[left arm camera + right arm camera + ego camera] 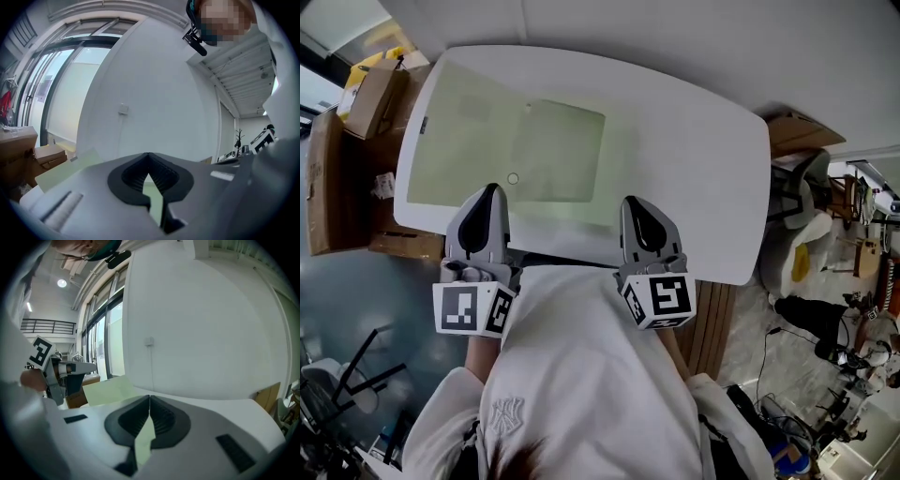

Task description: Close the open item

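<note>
Cardboard boxes (366, 94) sit just off the desk's (703, 159) left edge. At the near edge, the left tool (490, 192) hovers over the near-left part of the pale green mat (562, 141), jaws closed together with nothing between them. A small ring (513, 178) lies on the mat just beside its tip. Further right, the right tool (634, 202) hangs over bare desk past the mat's near-right corner, jaws likewise together and empty. The open item can't be picked out in any view.
</note>
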A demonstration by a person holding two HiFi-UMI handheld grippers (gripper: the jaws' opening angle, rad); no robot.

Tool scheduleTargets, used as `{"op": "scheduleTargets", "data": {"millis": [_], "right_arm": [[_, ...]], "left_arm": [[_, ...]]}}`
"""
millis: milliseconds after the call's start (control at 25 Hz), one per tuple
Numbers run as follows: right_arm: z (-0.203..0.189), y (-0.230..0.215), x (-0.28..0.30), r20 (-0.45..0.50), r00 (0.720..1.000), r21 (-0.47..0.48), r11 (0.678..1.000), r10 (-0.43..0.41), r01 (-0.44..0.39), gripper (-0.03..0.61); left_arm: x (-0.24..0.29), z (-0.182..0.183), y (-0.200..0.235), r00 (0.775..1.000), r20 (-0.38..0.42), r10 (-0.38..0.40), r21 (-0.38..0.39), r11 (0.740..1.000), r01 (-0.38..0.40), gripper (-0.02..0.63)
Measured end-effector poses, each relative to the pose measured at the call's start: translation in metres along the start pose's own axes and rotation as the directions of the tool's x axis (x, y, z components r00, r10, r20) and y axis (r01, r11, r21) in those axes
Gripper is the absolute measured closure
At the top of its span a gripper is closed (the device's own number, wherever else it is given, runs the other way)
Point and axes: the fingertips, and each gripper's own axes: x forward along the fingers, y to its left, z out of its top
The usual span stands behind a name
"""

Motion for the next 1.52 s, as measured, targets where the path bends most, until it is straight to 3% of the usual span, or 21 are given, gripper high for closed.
{"op": "scheduleTargets", "data": {"millis": [360, 680, 920, 1160, 1360, 1520], "right_arm": [[-0.004, -0.001, 0.014, -0.013, 1.0, 0.025, 1.0, 0.004, -0.004, 0.569], [0.003, 0.009, 0.028, -0.017, 0.999, 0.049, 0.998, -0.048, 0.049, 0.569], [0.0, 0.024, 0.044, -0.044, 0.998, 0.054, 0.997, -0.052, 0.055, 0.569], [0.0, 0.041, 0.067, -0.058, 0.998, 0.036, 0.999, -0.007, 0.009, 0.569], [0.004, 0.058, 0.08, -0.066, 0.997, 0.013, 0.999, 0.044, -0.043, 0.569], [0.005, 0.069, 0.087, -0.072, 0.995, 0.001, 0.998, 0.07, -0.07, 0.569]], "left_arm": [[0.003, -0.002, 0.01, 1.0, -0.018, 0.014, 0.035, 0.999, -0.014, 0.606], [0.008, -0.002, 0.045, 0.998, -0.054, 0.011, 0.034, 0.999, -0.009, 0.606], [-0.01, -0.018, 0.116, 0.985, -0.111, 0.132, 0.014, 0.991, -0.132, 0.606], [-0.046, -0.032, 0.181, 0.939, -0.149, 0.31, 0.008, 0.95, -0.313, 0.604], [-0.067, -0.045, 0.208, 0.908, -0.194, 0.372, -0.021, 0.924, -0.383, 0.526], [-0.075, -0.062, 0.224, 0.899, -0.224, 0.376, -0.106, 0.908, -0.406, 0.503]]}}
